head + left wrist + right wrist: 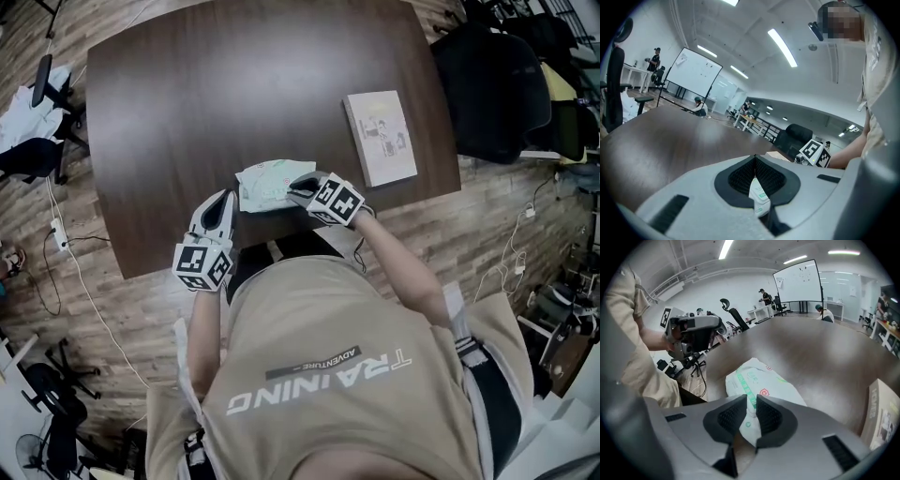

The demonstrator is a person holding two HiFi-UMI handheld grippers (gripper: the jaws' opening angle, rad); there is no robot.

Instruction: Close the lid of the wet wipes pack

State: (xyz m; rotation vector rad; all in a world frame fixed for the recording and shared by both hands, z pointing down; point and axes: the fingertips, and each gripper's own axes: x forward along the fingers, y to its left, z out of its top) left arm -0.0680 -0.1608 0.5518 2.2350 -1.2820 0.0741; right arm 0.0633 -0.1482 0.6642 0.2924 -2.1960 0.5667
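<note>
The wet wipes pack (pixel 267 181), white with green print, lies on the dark table (pixel 234 84) near its front edge. At the pack's left end, my left gripper (pixel 228 200) is shut on a thin edge of the pack (pixel 759 199); its jaws (pixel 755 161) stand almost together. My right gripper (pixel 298 187) is at the pack's right end. In the right gripper view its jaws (pixel 751 404) stand slightly apart, and a corner of the pack (pixel 764 380) lies between them without being squeezed. The pack's lid does not show clearly in any view.
A pale book (pixel 382 137) lies on the table to the right of the pack. Office chairs stand off the table's left corner (pixel 42 80) and dark chairs with bags at the right (pixel 492 84). People sit in the far background.
</note>
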